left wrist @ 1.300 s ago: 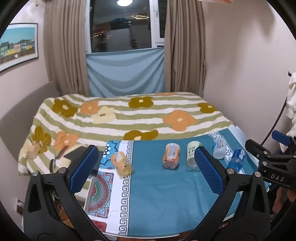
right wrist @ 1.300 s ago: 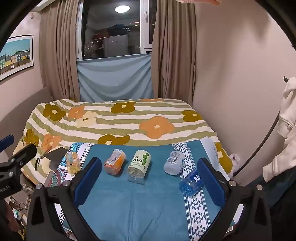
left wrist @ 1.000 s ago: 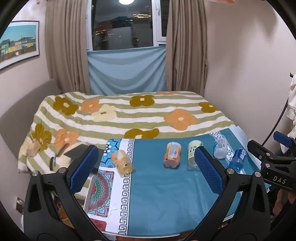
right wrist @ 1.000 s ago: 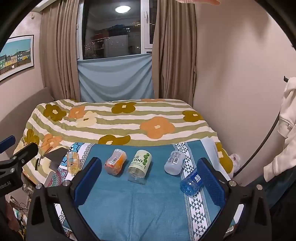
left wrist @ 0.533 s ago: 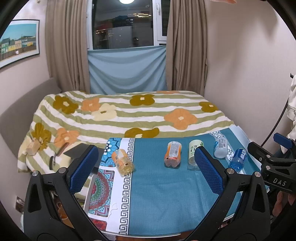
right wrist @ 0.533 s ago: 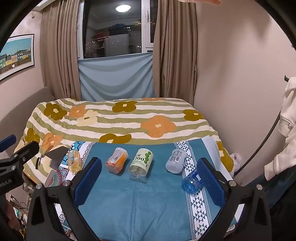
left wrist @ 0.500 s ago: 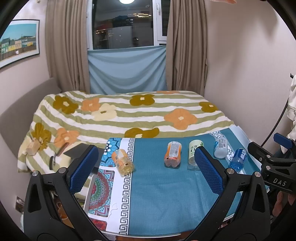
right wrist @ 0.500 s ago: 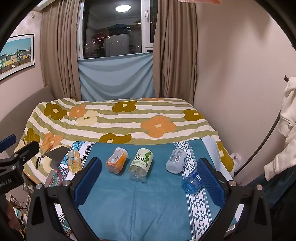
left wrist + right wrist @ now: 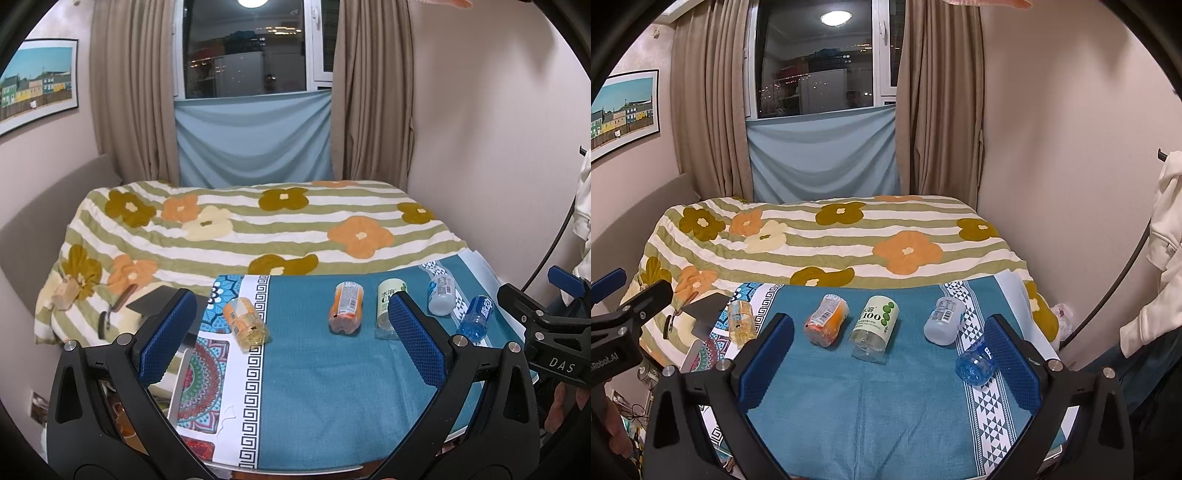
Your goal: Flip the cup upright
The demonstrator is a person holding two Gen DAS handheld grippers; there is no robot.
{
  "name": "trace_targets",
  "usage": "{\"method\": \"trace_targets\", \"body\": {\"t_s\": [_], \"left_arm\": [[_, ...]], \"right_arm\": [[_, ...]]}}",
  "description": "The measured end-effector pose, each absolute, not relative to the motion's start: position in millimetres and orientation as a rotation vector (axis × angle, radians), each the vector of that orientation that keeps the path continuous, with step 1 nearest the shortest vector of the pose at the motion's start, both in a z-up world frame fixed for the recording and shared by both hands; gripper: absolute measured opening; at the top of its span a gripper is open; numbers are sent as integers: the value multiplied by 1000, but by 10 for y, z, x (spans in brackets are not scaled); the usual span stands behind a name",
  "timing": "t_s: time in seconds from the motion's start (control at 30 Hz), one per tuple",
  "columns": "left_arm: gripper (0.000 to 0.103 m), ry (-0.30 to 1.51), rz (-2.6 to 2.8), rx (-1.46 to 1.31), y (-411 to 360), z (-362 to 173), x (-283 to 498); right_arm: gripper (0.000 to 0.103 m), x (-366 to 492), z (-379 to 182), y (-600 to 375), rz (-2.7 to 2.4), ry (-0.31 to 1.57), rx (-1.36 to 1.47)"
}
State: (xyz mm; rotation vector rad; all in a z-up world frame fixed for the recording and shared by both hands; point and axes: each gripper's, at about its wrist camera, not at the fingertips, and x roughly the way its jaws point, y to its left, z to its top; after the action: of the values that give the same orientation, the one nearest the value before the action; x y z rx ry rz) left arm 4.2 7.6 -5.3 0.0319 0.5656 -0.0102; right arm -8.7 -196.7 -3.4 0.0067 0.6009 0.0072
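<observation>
so, five bottles lying on their sides on blue tabletop cloth (image 9: 886, 406), orange one (image 9: 826, 325) near middle, left gripper (image 9: 291, 336) & right gripper (image 9: 890, 362) both wide apart, holding nothing, above the cloth

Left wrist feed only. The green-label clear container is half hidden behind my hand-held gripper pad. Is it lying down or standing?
Observer: Lying down. The right wrist view shows the whole clear plastic container with the white-and-green label on its side on the teal cloth.
Operator: Right side's state?
Observer: The right hand-held gripper is open, with its blue pads wide apart and holding nothing.
Operator: Blue one?
Observer: The small blue transparent bottle also lies on its side, its round end towards that camera, partly behind the right pad.
</observation>
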Motion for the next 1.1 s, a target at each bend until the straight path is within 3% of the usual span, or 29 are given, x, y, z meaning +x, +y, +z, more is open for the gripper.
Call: {"method": "trace_targets", "body": {"t_s": [1.1], "left_arm": [[103,566,-18,36,71,-85,76]], "right_arm": [[103,-128,-32,-1977,8,600,10]]}}
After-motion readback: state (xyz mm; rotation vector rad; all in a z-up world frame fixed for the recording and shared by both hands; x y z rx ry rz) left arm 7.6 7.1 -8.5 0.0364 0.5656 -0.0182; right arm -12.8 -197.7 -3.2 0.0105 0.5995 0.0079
